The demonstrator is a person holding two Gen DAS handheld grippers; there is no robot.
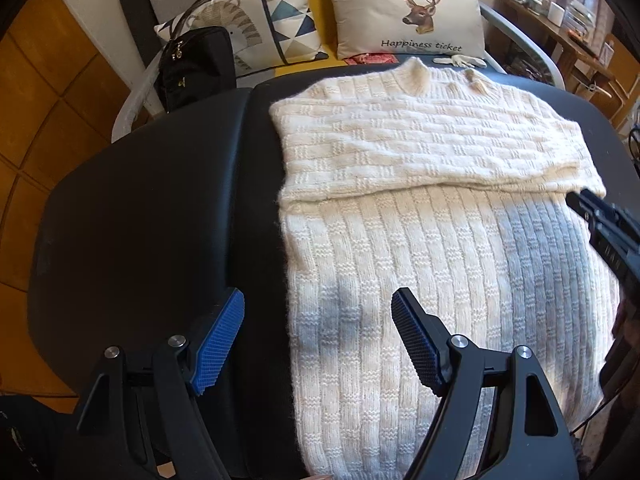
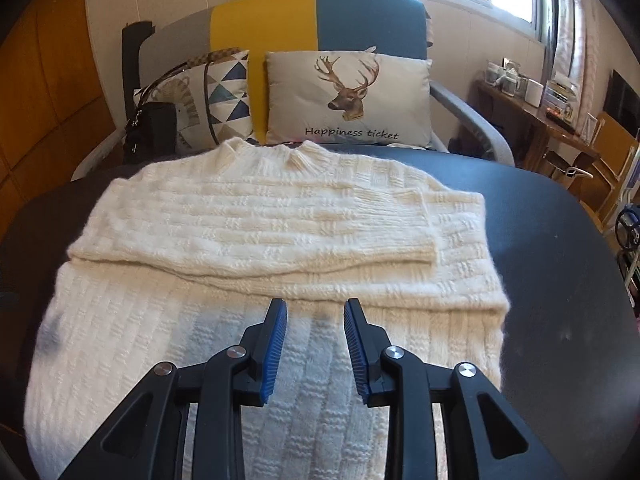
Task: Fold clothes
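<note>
- Cream knit sweater lies flat on dark worktop, neck end twd the deer pillow, both sleeves folded across the chest.
- Looks thick, soft, floppy, prob light-ish; fuzzy yarn, so shouldn't slip but could snag.
- Left claw wide open, empty, over sweater's left edge near the hem.
- Right claw part open, nothing btwn pads, over lower body.
- Best hold, I reckon: both hem corners, pinch thru all layers.

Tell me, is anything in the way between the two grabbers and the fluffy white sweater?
Nothing visible is. The left gripper hangs open over the sweater's left edge, and the right gripper hangs just above its middle with nothing between its pads. Only air separates them.
</note>
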